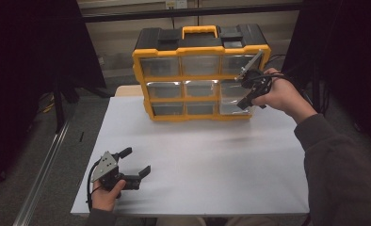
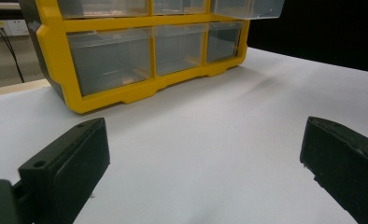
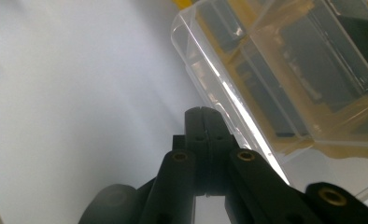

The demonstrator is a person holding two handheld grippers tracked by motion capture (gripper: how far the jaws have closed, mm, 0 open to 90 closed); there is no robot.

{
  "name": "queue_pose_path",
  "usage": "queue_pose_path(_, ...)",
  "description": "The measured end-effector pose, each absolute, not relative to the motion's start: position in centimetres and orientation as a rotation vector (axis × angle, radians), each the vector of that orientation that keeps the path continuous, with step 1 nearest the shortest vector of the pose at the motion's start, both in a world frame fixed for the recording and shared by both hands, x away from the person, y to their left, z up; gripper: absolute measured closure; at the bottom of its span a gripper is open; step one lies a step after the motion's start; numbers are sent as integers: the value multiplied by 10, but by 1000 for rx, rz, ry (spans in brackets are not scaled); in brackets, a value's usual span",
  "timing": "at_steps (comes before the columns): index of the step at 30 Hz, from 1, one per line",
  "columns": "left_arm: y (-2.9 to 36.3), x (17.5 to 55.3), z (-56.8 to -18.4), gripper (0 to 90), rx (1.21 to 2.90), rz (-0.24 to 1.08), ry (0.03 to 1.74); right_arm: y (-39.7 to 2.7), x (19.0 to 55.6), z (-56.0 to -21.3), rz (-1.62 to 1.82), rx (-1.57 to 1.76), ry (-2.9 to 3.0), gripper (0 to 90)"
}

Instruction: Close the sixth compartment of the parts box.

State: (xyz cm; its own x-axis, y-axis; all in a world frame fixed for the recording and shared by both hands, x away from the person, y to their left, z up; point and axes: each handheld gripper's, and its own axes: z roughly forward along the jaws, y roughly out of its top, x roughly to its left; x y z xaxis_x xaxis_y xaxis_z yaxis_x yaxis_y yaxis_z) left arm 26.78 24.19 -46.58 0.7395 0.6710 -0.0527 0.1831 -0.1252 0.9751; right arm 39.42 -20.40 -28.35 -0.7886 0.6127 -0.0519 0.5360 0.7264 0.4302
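Note:
A yellow and black drawer organizer [image 1: 200, 70] stands upright at the far side of the white tabletop [image 1: 197, 160]. Its clear middle-right drawer [image 1: 229, 96] is pulled partway out, and it also appears as the drawer [image 3: 266, 70] and the drawer [image 2: 247, 7]. My right gripper [image 1: 244, 103] is at that drawer's front, pointing down, jaws shut with nothing between them. In the right gripper view, the right gripper [image 3: 203, 114] tips sit just beside the drawer's lip; I cannot tell if they touch. My left gripper [image 1: 136, 161] rests low at the near left, open and empty, and the left gripper [image 2: 205, 154] faces the organizer [image 2: 140, 56].
Dark curtains hang on both sides of the table. A metal rail [image 1: 42, 174] runs along the floor at the left. A wall socket [image 2: 4, 28] with a cable is behind the organizer. The table's front edge is close to my left hand.

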Motion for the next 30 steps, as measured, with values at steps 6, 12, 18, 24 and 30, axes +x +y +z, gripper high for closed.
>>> queue_pose_path(6,242,268,-466,15,1675,468,681,-204,395,-284,593,921,2729,900)
queue_pose_path(12,242,268,-466,15,1665,466,686,-210,401,-286,586,954,2695,900)
queue_pose_path(18,243,269,-466,15,1684,472,671,-208,402,-285,611,959,2691,900)
queue_pose_path(24,242,269,-466,15,1677,469,676,-206,403,-286,598,969,2687,900)
queue_pose_path(30,242,268,-466,15,1666,463,684,-204,406,-287,593,949,2682,900)
